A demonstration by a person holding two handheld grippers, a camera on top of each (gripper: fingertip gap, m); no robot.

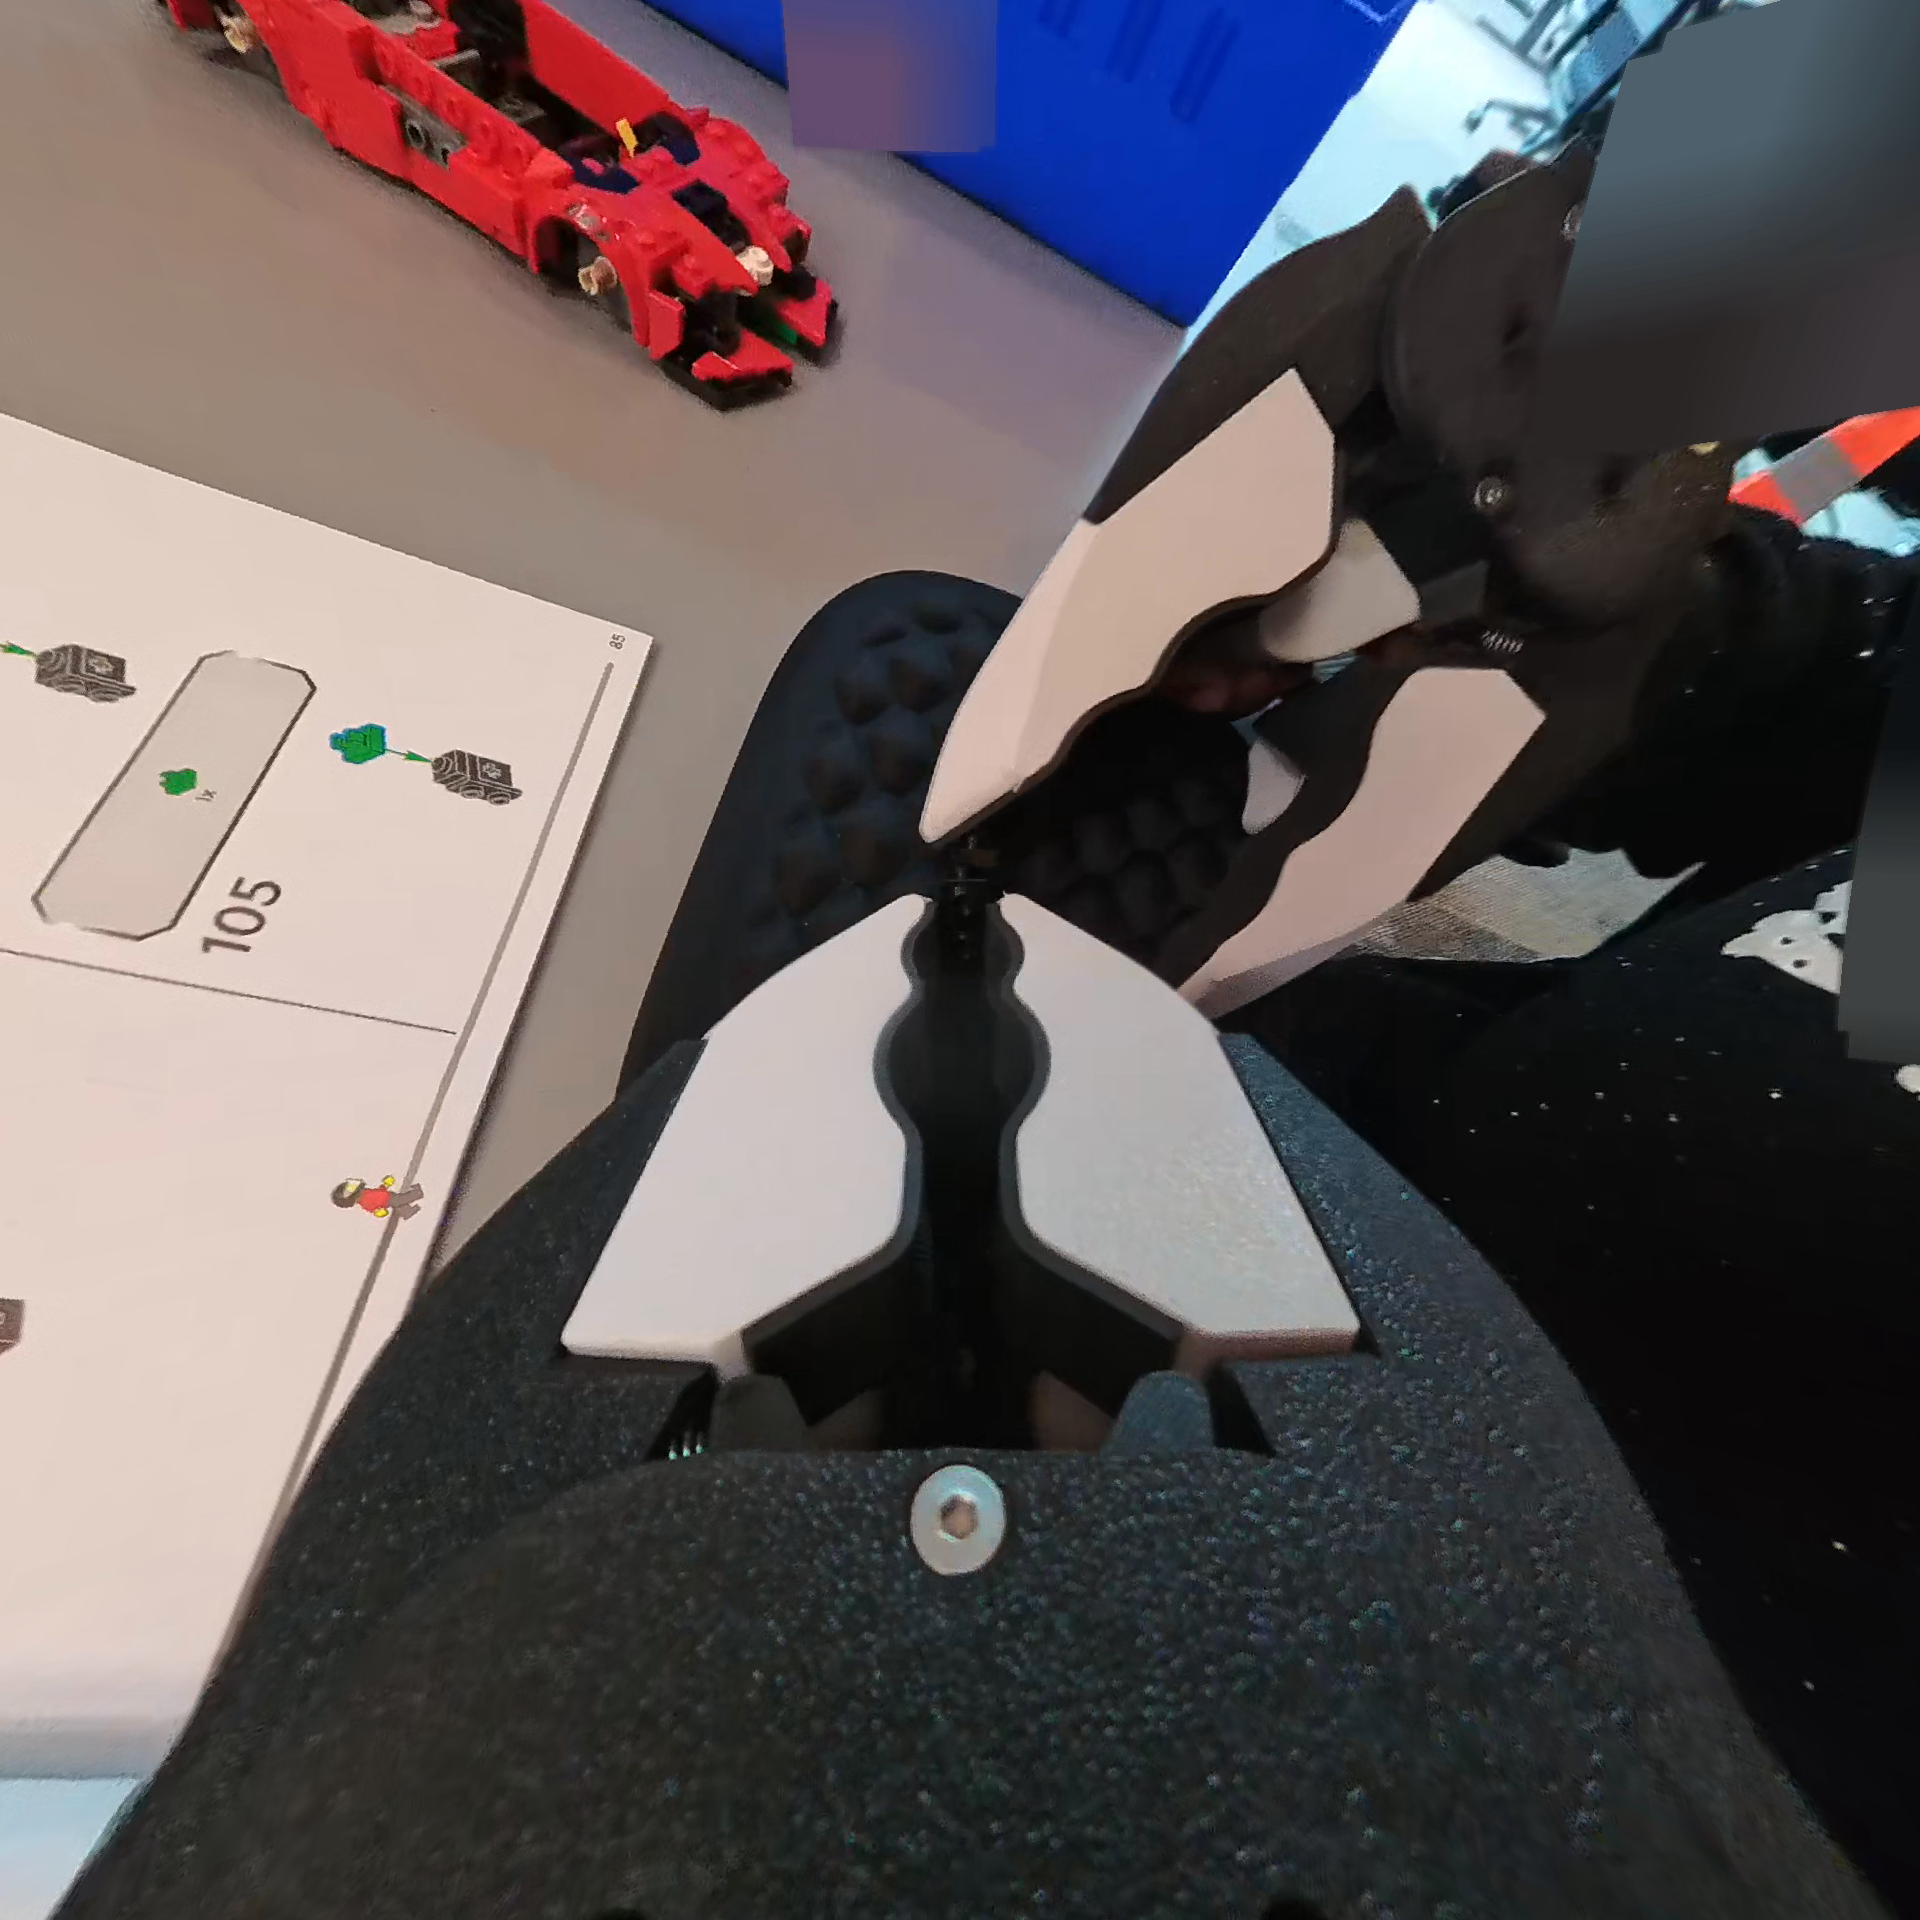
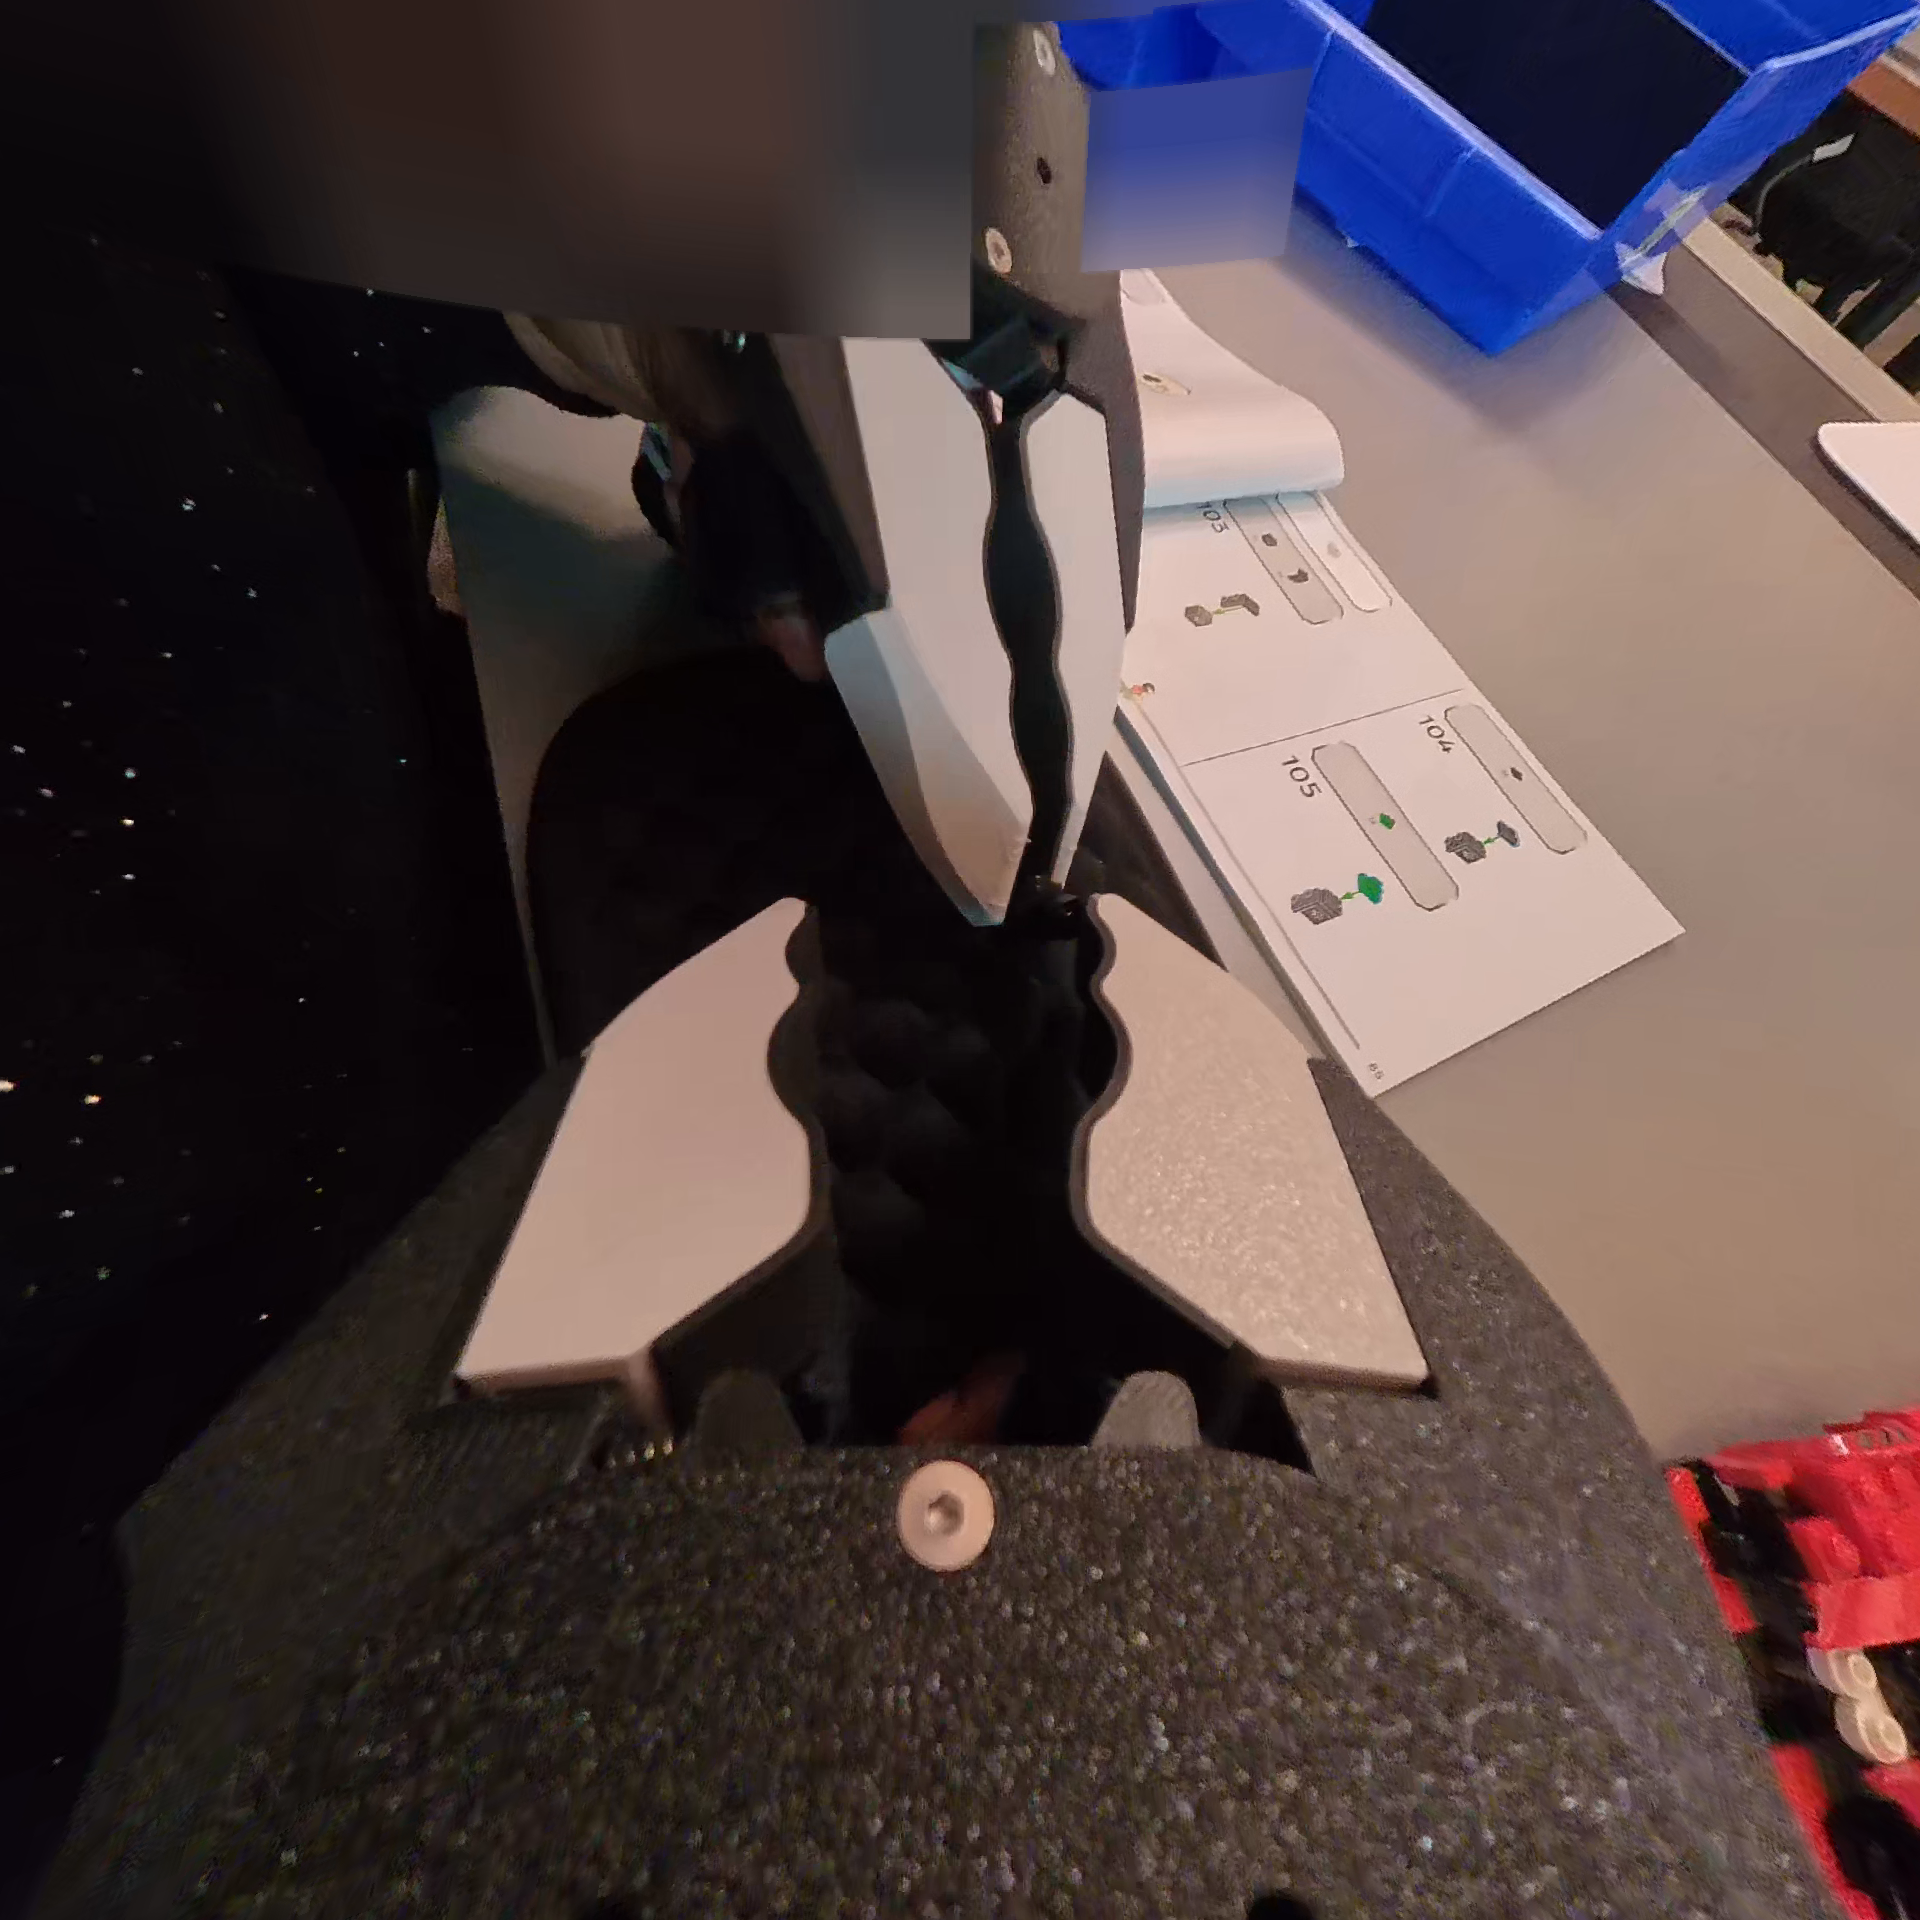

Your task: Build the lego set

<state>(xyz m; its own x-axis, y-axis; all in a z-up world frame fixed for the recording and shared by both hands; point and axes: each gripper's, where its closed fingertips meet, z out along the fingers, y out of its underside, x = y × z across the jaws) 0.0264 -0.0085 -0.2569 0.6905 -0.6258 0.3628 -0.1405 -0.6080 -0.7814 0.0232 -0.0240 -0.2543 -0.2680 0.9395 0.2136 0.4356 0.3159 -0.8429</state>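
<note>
My left gripper [image 1: 964,909] is shut on a small black lego piece [image 1: 968,868] that sticks out past its tips. In the right wrist view it comes down from the top [image 2: 1039,878], with the piece [image 2: 1051,906] at its tips. My right gripper [image 2: 951,914] is open and empty; its right fingertip [image 2: 1103,920] is right beside the piece. In the left wrist view it reaches in from the upper right [image 1: 1070,914], jaws spread. The partly built red lego car [image 1: 582,177] stands on the grey table; its edge shows at bottom right in the right wrist view [image 2: 1818,1558].
An open instruction booklet [image 1: 260,935] [image 2: 1403,831] lies on the table beside the grippers. Blue bins [image 1: 1122,156] [image 2: 1455,135] stand at the back. A black dimpled pad [image 1: 883,748] [image 2: 914,1091] is under the grippers. A person's dark speckled clothing [image 2: 156,831] fills one side.
</note>
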